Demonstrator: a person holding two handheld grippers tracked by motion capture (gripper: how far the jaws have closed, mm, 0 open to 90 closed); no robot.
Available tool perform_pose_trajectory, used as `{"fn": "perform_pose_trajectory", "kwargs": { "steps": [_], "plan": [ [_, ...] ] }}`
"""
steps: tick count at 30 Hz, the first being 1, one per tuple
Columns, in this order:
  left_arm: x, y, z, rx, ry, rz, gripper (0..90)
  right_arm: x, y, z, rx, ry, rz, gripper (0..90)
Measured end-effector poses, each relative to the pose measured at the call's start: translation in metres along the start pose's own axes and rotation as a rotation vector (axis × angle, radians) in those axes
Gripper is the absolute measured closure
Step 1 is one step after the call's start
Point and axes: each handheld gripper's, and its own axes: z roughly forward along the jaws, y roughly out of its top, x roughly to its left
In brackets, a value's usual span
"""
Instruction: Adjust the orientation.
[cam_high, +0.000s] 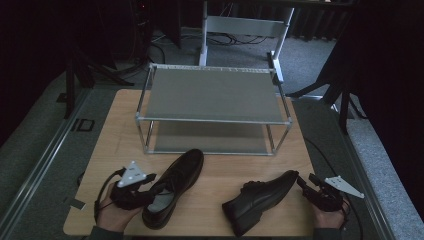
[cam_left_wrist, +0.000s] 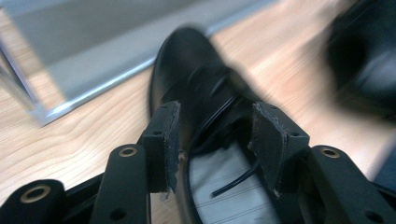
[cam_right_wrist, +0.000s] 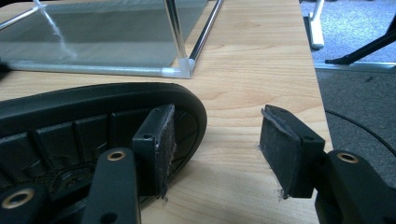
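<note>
Two black dress shoes lie on the wooden table (cam_high: 215, 175). The left shoe (cam_high: 175, 182) stands upright, its toe towards the rack. My left gripper (cam_high: 149, 192) is open at its heel end. In the left gripper view its pads (cam_left_wrist: 164, 144) straddle the left shoe's (cam_left_wrist: 196, 79) opening, over the grey insole and a loose lace. The right shoe (cam_high: 260, 196) lies on its side, sole facing right. My right gripper (cam_high: 301, 182) is open at its toe. In the right gripper view the left pad (cam_right_wrist: 156, 149) is against the ribbed sole (cam_right_wrist: 93, 121), with bare table across the gap.
A two-tier metal rack (cam_high: 212, 95) with grey fabric shelves stands at the back of the table; its corner post (cam_right_wrist: 187, 70) is just beyond the right shoe. The table's right edge (cam_right_wrist: 322, 116) drops to carpet and a cable. Dark stands surround the table.
</note>
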Motion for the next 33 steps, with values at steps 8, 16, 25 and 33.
{"fn": "perform_pose_trajectory", "kwargs": {
  "steps": [8, 16, 25, 33],
  "plan": [
    [0.023, -0.014, -0.005, 0.098, 0.105, -0.015, 56.2, 0.0, 0.0, 0.0, 0.001, -0.003, -0.002, 44.3],
    [0.042, -0.056, 0.017, 0.246, 0.074, -0.074, 61.0, 0.001, 0.0, 0.0, -0.001, -0.003, -0.002, 44.4],
    [0.024, -0.066, 0.025, 0.254, 0.001, -0.049, 74.5, 0.002, 0.001, 0.001, 0.001, -0.004, -0.002, 45.1],
    [-0.005, -0.065, 0.04, 0.236, -0.131, -0.03, 77.4, 0.003, 0.002, -0.001, 0.001, -0.002, -0.01, 45.7]
  ]
}}
